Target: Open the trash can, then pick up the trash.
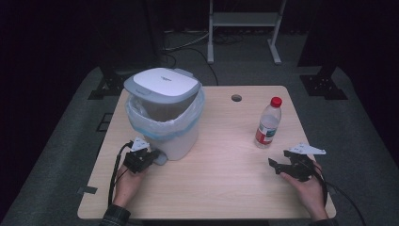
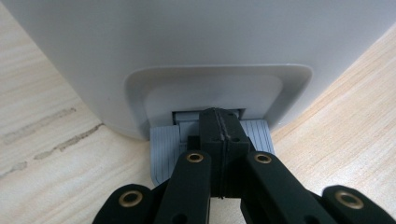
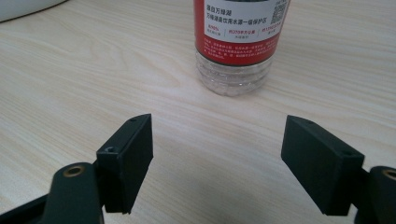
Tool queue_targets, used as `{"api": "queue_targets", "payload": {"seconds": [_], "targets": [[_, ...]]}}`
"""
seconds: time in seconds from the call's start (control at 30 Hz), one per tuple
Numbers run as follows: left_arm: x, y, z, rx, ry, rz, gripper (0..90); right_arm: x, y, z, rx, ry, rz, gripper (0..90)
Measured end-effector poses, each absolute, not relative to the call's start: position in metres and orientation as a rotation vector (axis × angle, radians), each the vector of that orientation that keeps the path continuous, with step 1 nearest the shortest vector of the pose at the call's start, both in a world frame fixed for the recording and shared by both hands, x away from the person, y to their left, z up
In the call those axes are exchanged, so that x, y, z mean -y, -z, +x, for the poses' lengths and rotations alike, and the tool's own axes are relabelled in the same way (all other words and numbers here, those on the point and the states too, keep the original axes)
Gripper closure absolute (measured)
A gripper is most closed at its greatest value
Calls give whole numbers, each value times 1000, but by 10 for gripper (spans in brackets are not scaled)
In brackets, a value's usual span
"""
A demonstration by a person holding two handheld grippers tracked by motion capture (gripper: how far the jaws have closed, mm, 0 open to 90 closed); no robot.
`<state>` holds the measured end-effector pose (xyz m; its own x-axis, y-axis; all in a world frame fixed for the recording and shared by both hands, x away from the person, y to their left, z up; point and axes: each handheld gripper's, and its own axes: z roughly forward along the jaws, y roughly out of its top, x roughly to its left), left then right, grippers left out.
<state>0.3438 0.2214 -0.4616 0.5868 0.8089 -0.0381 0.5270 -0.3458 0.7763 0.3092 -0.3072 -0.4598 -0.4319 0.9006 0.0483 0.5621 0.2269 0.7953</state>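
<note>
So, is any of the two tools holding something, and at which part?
Nothing is held. The left tool is shut, its tips on the bin's pedal. The right tool is open, short of the bottle.

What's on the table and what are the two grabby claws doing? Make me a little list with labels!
bin: white pedal bin with a blue-edged bag inside, lid tilted open
pedal: grey pedal at the bin's foot
left gripper: left gripper, jaws shut, tips resting on the pedal
bottle: clear bottle with red cap and red label, standing upright
right gripper: right gripper, jaws open, aimed at the bottle, not touching it
table: light wooden table
</note>
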Motion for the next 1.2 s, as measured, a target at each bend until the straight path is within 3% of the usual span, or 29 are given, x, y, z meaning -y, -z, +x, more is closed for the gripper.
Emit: {"api": "queue_targets", "payload": {"seconds": [0.87,1.2], "targets": [[-232,478,339,-1054,-421,1939,899,305,451,311,-2065,-1103,1331,236],[-228,478,334,-1029,-495,1968,894,301,440,319,-2052,-1130,1312,236]]}}
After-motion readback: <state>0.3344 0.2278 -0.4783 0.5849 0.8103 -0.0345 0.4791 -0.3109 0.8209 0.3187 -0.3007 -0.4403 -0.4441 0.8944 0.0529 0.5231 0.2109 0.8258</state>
